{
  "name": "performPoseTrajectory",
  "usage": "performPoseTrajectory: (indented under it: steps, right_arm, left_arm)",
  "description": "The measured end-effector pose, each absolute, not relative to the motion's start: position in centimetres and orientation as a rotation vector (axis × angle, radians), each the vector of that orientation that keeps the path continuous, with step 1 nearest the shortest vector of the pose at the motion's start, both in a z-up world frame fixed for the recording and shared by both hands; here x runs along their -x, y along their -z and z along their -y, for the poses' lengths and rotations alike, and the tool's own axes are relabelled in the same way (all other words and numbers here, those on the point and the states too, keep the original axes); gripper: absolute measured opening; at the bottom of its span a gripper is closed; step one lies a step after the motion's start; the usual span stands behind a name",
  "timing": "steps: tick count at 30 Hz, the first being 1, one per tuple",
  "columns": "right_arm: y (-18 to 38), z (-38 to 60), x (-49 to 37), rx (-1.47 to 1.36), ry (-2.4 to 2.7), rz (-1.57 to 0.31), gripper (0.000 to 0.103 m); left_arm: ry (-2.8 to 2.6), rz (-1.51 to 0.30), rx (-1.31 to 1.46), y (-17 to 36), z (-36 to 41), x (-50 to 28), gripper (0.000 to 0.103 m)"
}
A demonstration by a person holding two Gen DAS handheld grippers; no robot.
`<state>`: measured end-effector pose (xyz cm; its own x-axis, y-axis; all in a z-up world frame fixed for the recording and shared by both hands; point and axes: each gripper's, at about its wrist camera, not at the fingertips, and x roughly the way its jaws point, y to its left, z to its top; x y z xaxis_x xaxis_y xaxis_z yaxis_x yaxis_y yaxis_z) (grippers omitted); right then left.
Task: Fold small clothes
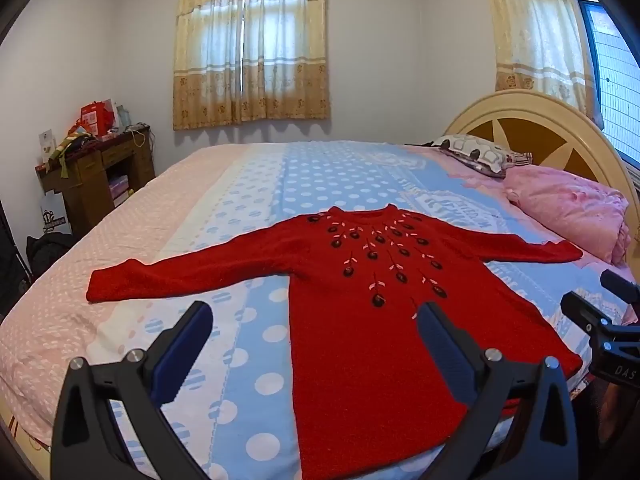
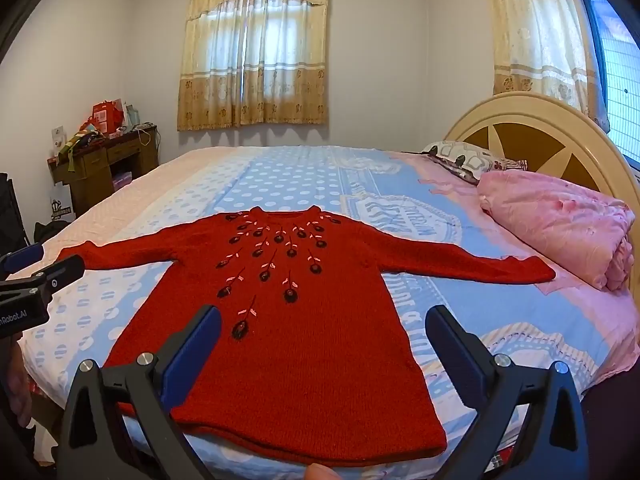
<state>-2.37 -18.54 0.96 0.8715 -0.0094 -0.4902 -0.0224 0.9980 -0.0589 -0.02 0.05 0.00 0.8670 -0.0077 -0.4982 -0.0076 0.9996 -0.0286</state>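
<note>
Hovering my left gripper (image 1: 316,320) and right gripper (image 2: 324,324), jaws apart, nothing held | red sweater (image 2: 296,320) flat, face up, sleeves spread, at near edge of bed (image 1: 256,184) | no fold made, I judge; all folding remains | pink quilt (image 2: 560,224) beyond.

Red sweater (image 2: 296,344) — coarse, fuzzy matt knit. Bedsheet (image 2: 280,176) under it, smooth printed cloth. At 3 o'clock, crinkled pink quilt (image 2: 560,224); headboard (image 2: 532,116) glossy painted wood. Gripper pads (image 2: 192,356) — ribbed matt blue plastic, 2 shiny metal bolts each side.
</note>
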Motion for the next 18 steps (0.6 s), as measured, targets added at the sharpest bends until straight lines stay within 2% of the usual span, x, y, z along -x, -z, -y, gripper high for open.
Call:
performPoseTrajectory:
  steps: [18]
  right_arm:
    - [0.20,18.17,2.18,0.063,-0.017,-0.522,0.102]
  left_arm:
    - [-0.008,-0.533,0.025,0.62,-0.34,-0.05,0.103]
